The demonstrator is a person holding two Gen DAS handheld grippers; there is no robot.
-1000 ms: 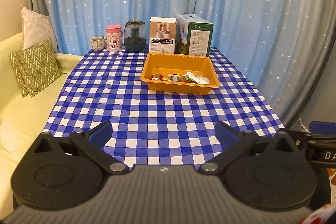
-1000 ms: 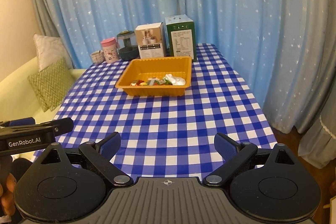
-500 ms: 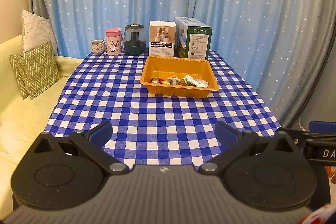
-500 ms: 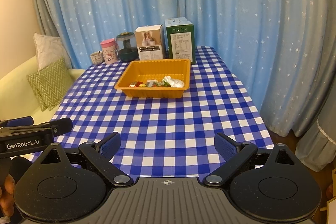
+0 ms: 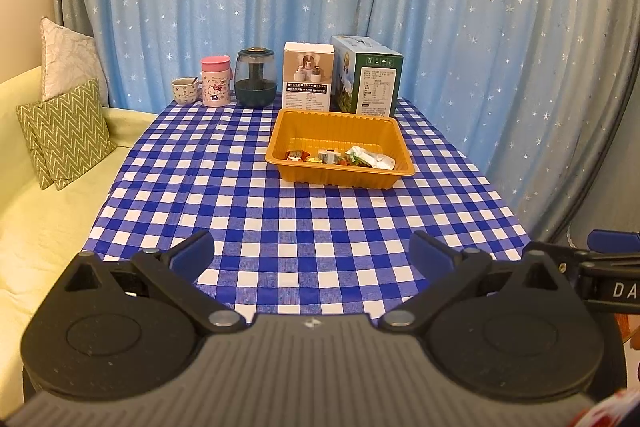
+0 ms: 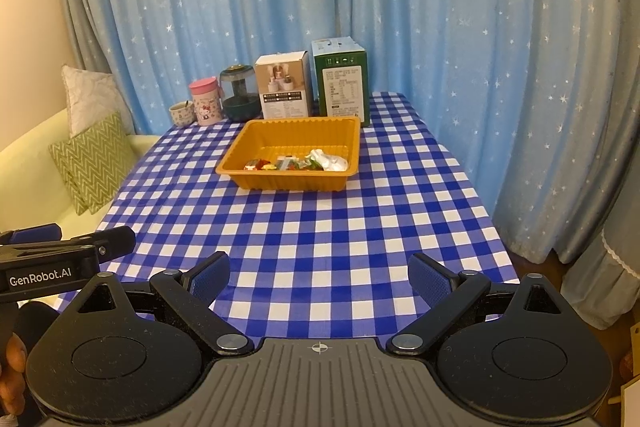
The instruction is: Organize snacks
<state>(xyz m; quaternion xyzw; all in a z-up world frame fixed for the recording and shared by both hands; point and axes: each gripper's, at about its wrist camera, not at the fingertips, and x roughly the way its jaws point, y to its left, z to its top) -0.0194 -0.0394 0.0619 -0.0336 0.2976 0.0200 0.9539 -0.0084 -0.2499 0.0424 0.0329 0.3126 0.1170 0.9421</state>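
Left gripper (image 5: 312,253) held above the near edge of the tabletop (image 5: 304,219), jaws spread wide, nothing between the blue pads. Right gripper (image 6: 319,275) likewise above the near edge, jaws wide apart and empty. Each gripper's side shows at the margin of the other's view.

Blue-and-white checked tablecloth (image 6: 320,227) covers the tabletop. Orange tray (image 5: 340,126) sits toward the far edge, right of centre, well apart from both grippers. Wrapped snacks (image 5: 340,159) lie in a row along the tray's near wall: small red and orange packets on the left, a white wrapper (image 6: 330,161) on the right. Rest of the tray floor bare.

Along the far edge, left to right: small patterned cup (image 5: 185,91) with a spoon in it, pink Hello Kitty tumbler (image 5: 216,81), dark glass jar (image 5: 255,78), white carton (image 5: 307,77), green carton (image 5: 368,79). The two cartons stand just behind the tray's far wall.

Beyond the left edge, a pale yellow sofa (image 5: 36,227) with a green zigzag cushion (image 5: 66,133) and a white cushion (image 5: 68,59) behind it. Blue star-print curtain (image 6: 440,27) behind everything.
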